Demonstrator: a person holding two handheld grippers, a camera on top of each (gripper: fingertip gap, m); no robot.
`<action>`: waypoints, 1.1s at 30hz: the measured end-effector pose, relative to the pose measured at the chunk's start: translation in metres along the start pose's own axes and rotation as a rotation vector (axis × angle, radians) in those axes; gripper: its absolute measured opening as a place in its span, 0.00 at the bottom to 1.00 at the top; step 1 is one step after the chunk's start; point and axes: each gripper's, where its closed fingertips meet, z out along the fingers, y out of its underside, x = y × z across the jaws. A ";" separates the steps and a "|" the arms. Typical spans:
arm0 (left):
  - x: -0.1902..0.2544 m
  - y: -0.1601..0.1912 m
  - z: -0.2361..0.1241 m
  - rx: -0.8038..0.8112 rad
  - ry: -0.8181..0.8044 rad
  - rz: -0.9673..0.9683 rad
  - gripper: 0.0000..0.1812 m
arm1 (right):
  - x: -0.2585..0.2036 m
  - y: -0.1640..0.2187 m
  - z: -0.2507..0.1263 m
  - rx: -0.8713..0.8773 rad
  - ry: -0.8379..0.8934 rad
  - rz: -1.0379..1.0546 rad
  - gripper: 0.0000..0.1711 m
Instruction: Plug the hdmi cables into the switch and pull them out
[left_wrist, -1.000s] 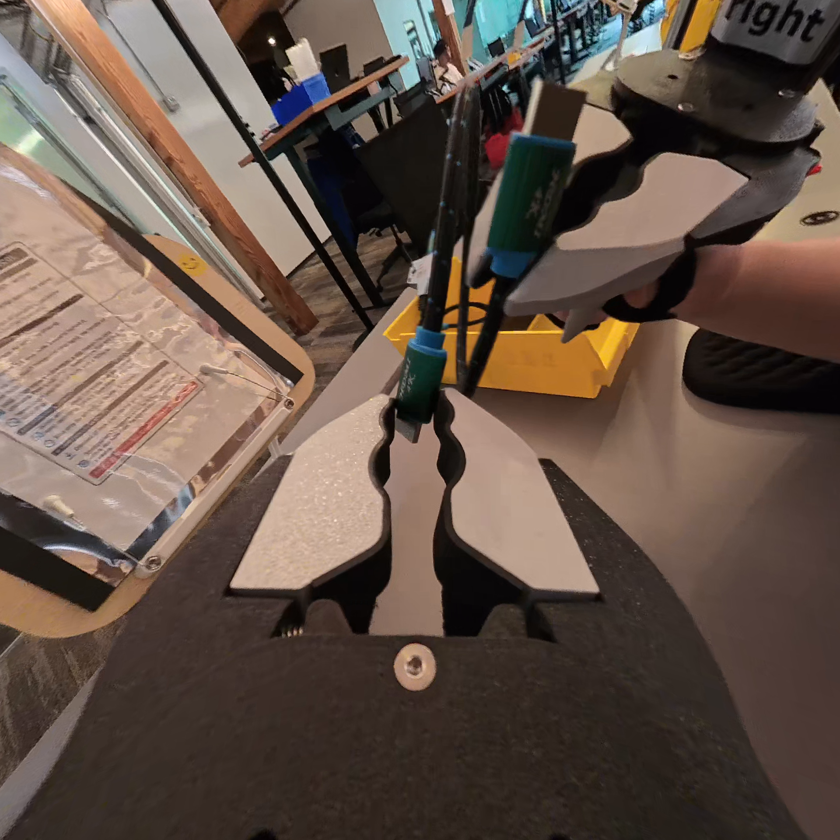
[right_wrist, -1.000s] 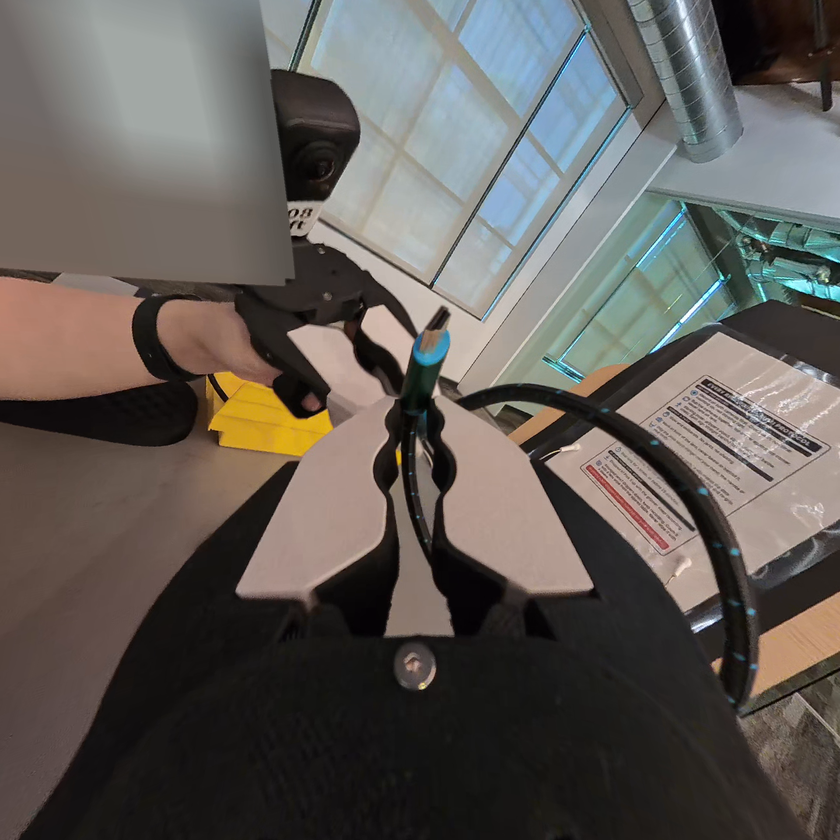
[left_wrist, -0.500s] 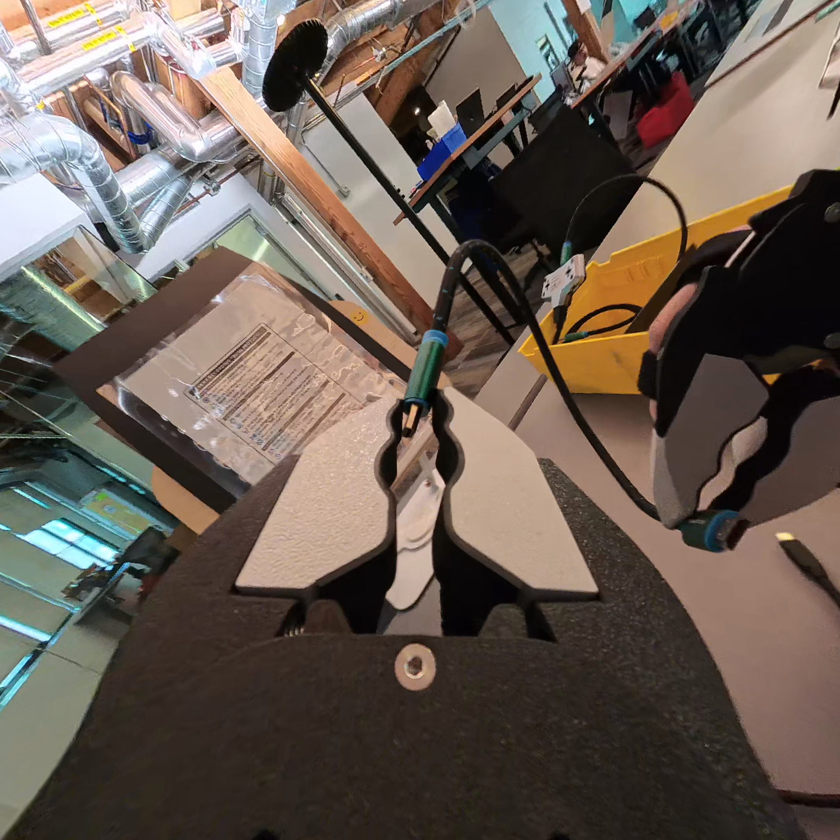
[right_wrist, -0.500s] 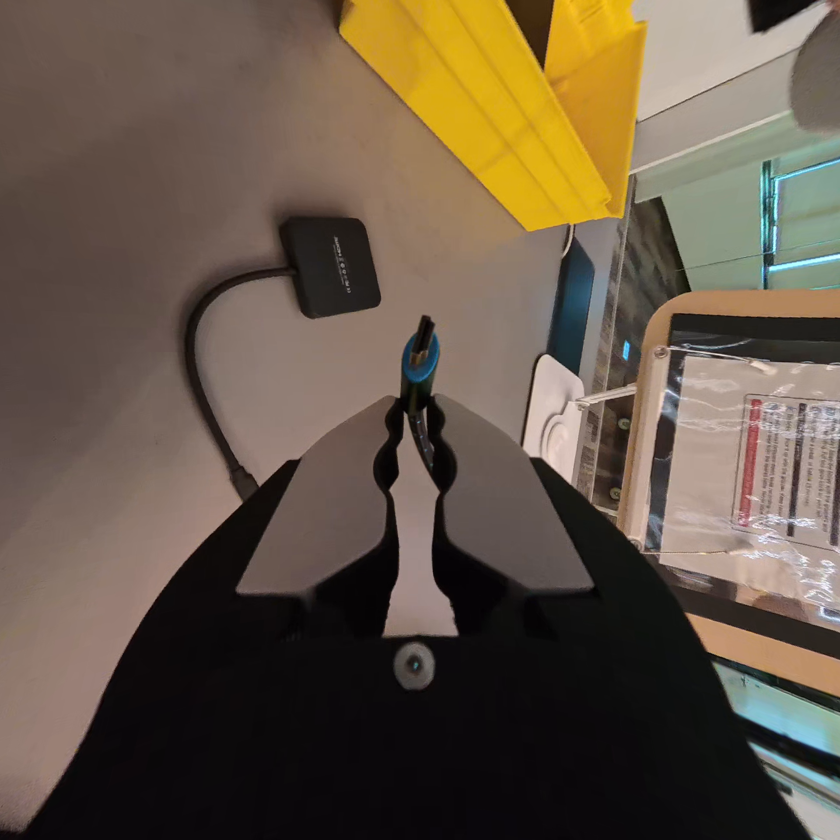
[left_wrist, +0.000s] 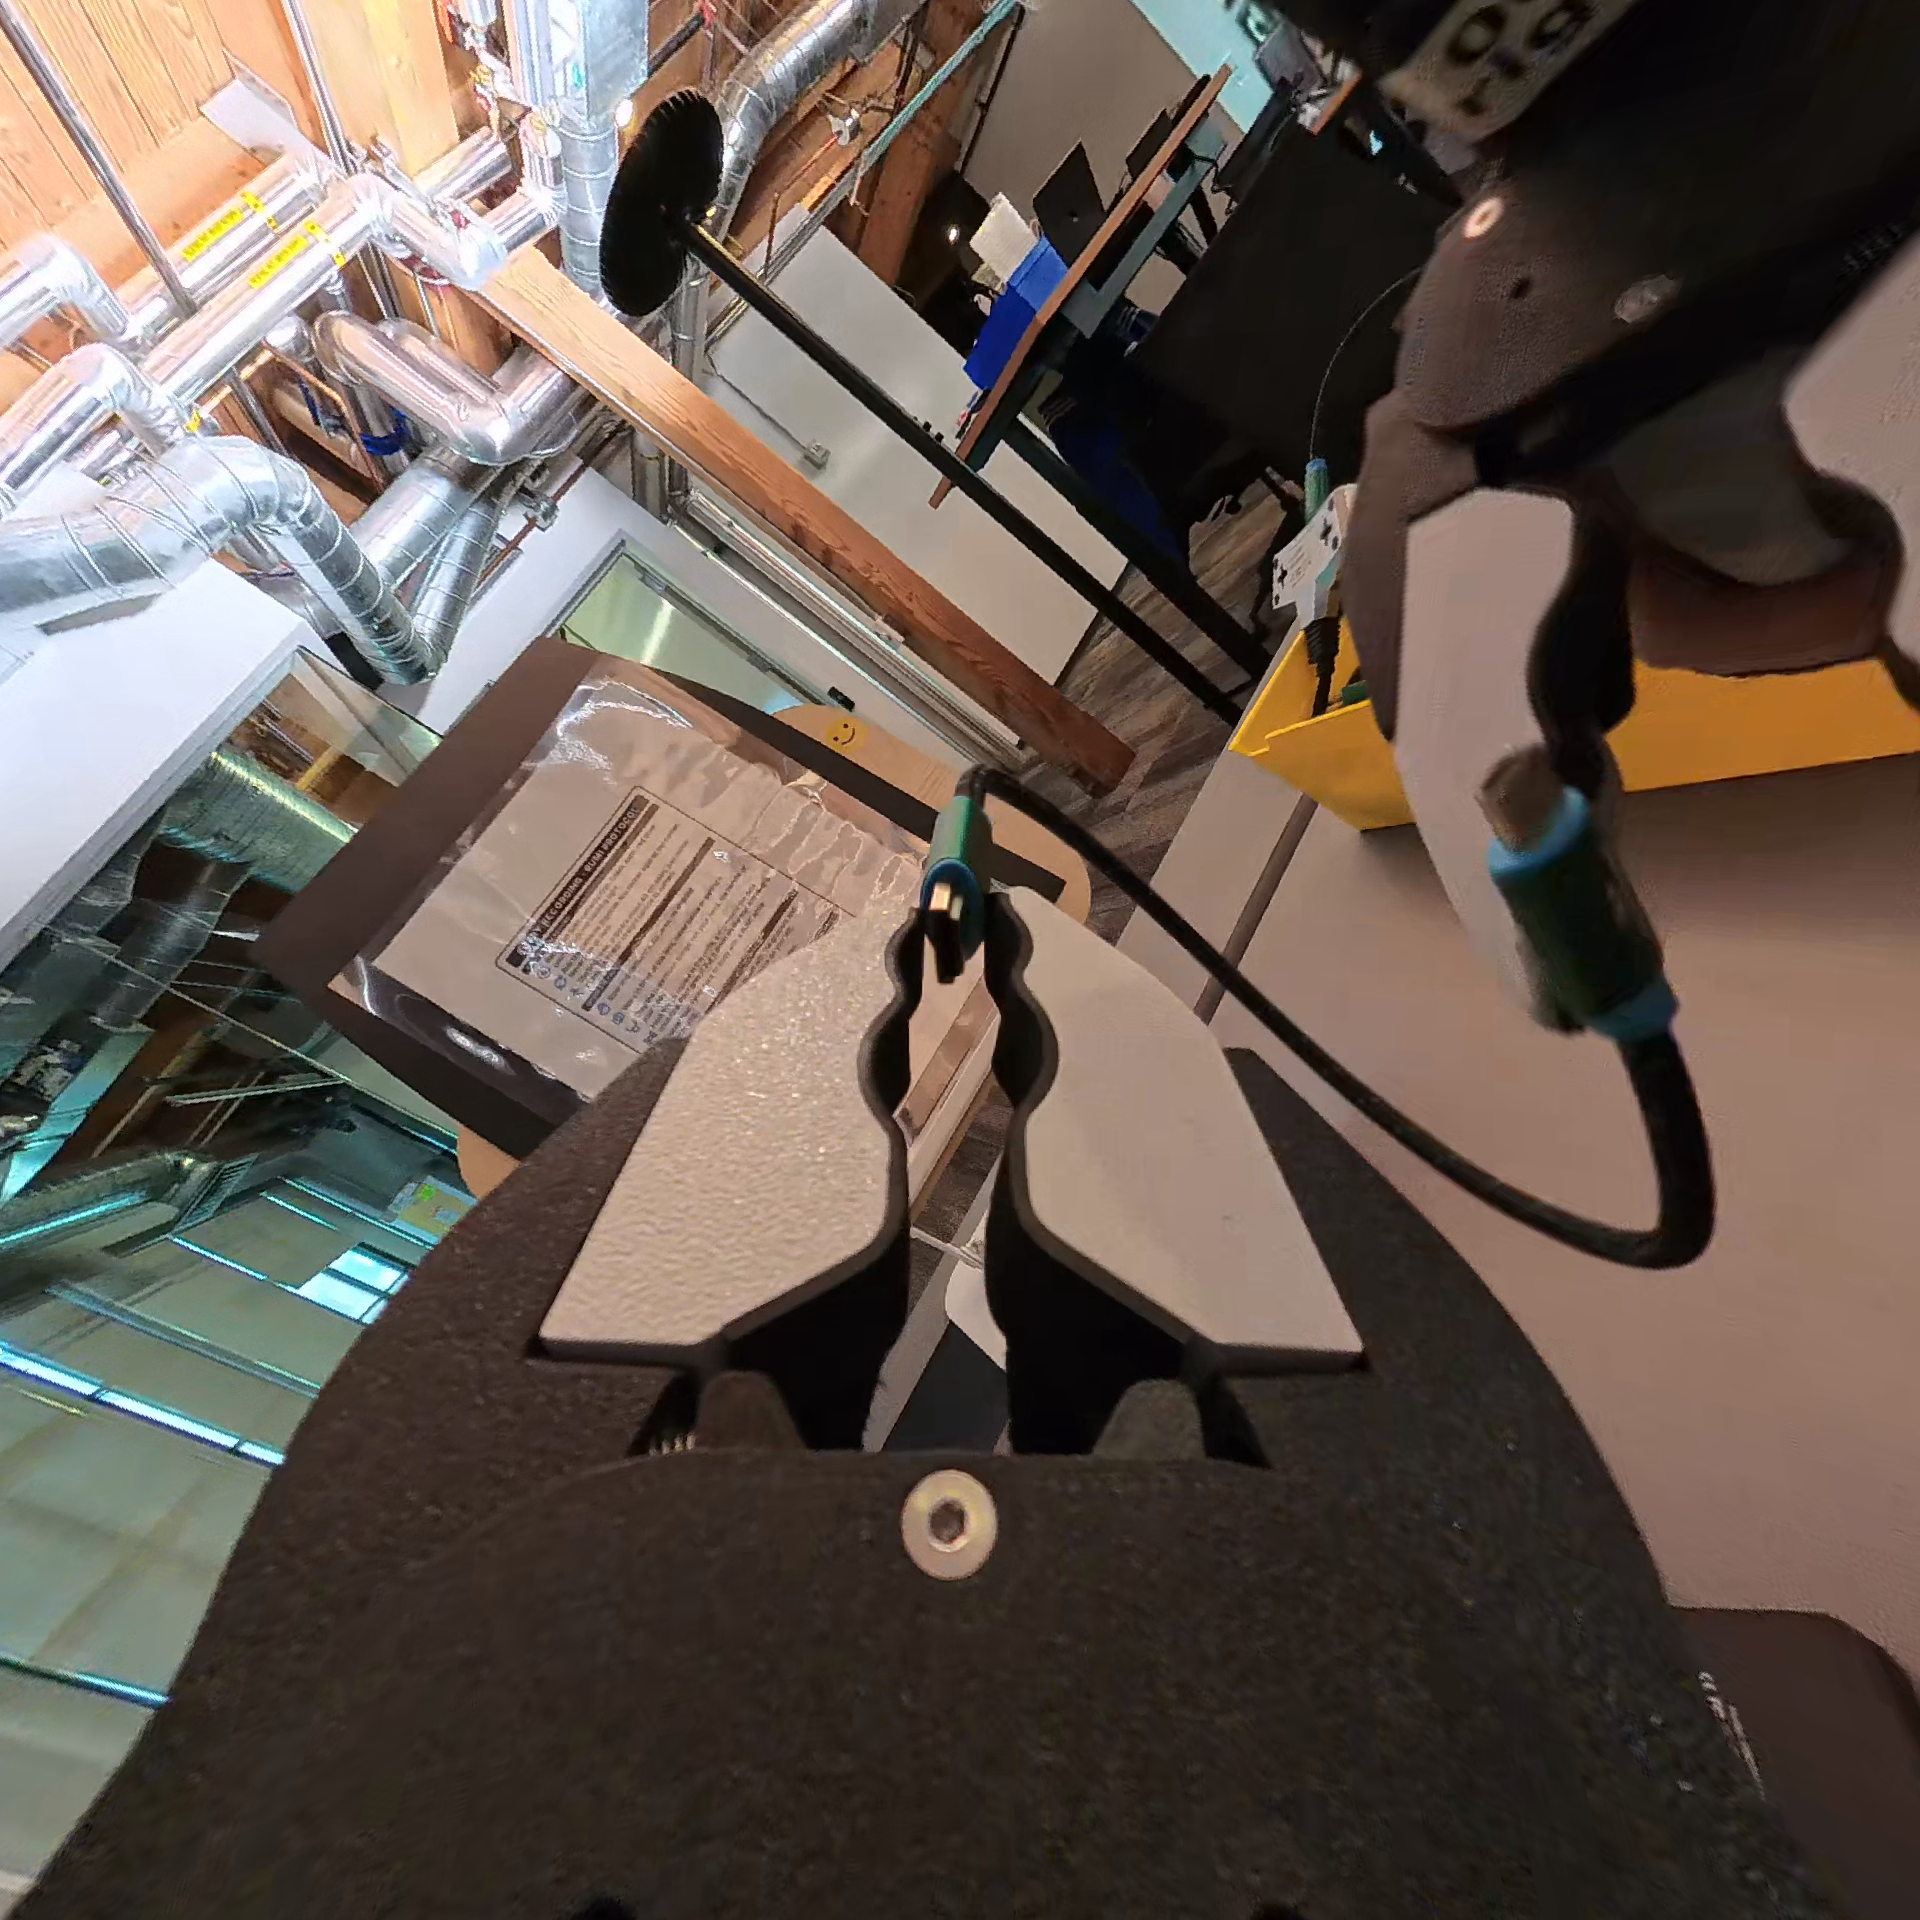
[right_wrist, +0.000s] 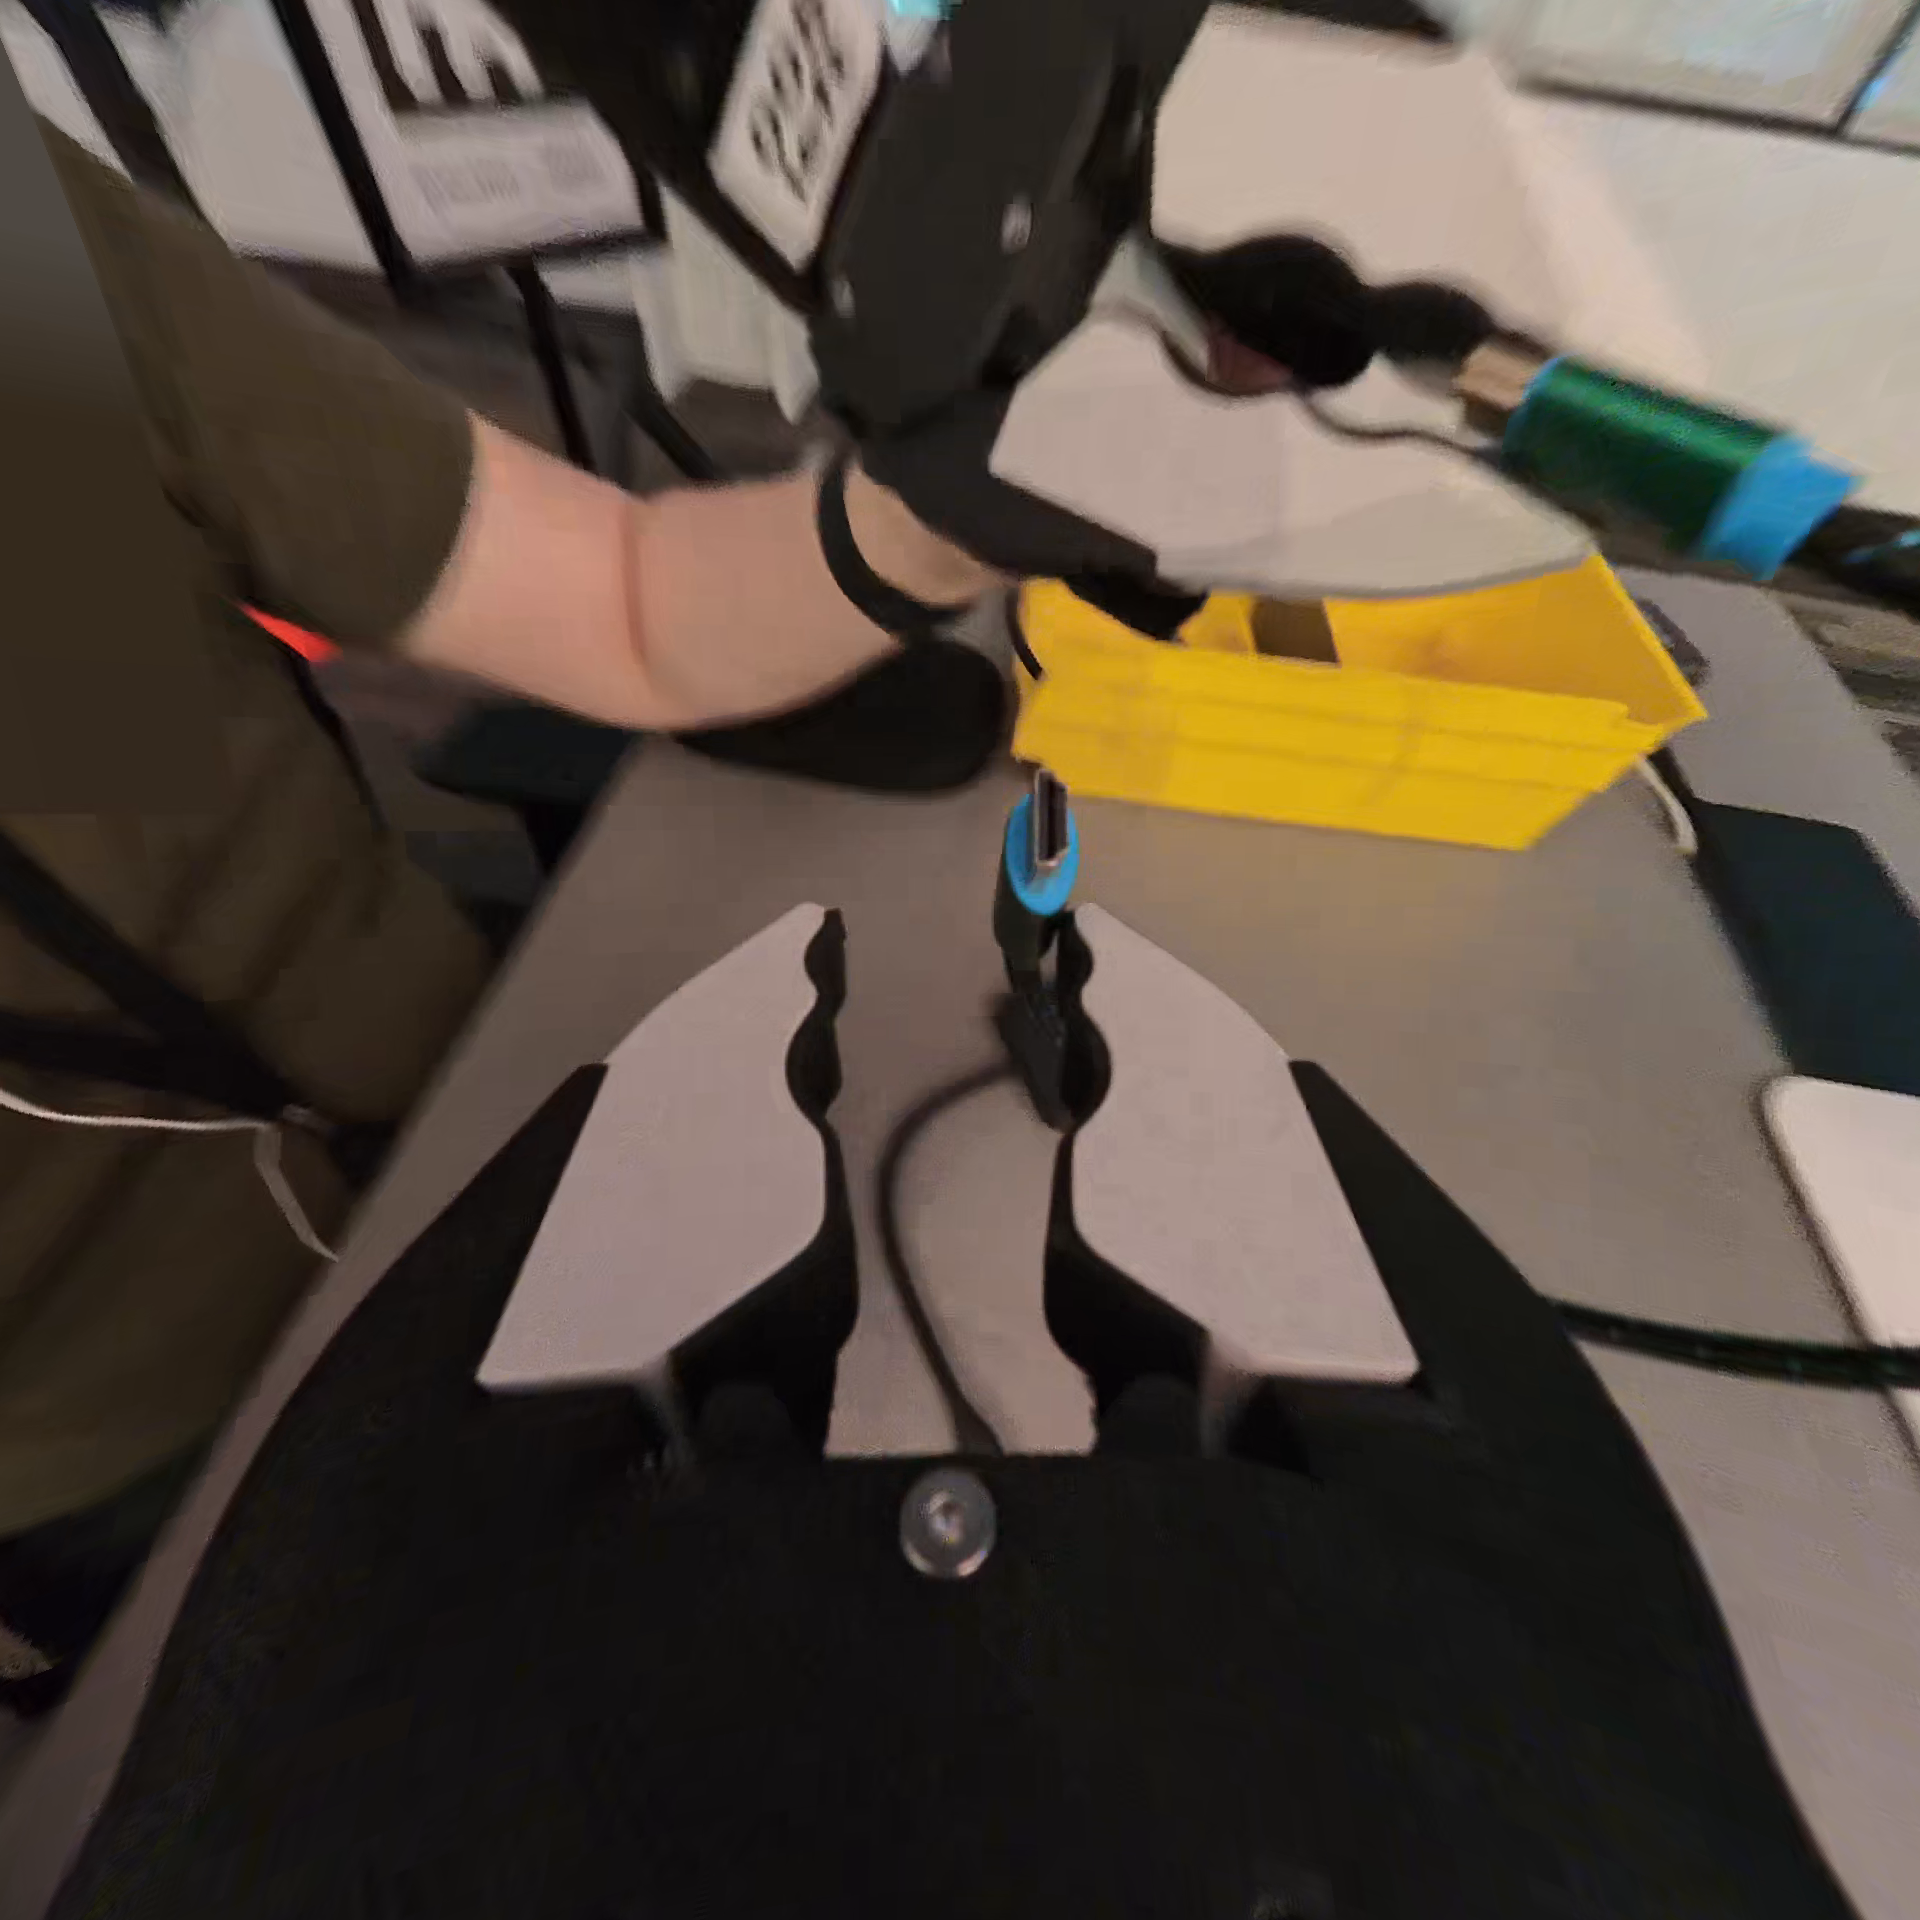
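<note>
We see the left gripper (left_wrist: 956, 925) clenched on a green-sleeved HDMI plug (left_wrist: 958, 871), centre frame. Only the right wrist view shows the right gripper (right_wrist: 954, 920) released, its blue-collared HDMI plug (right_wrist: 1039, 868) leaning against one finger above the grey tabletop (right_wrist: 1403, 997); yellow plastic bin (right_wrist: 1340, 727) behind.

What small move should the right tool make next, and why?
Probably close the right tool on its HDMI plug. Its jaws stand wide apart and the plug only leans against one finger, so it may slip before it reaches the switch.
</note>
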 end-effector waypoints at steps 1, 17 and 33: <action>0.001 -0.001 0.000 0.004 0.004 -0.005 0.06 | -0.003 -0.006 -0.005 0.046 -0.039 0.029 0.23; 0.013 -0.018 -0.009 0.067 0.349 -0.533 0.06 | 0.042 -0.039 -0.067 -0.067 0.722 -0.708 0.16; -0.024 0.021 -0.007 -0.069 0.173 -0.735 0.06 | 0.012 -0.026 0.024 0.101 0.142 0.128 0.28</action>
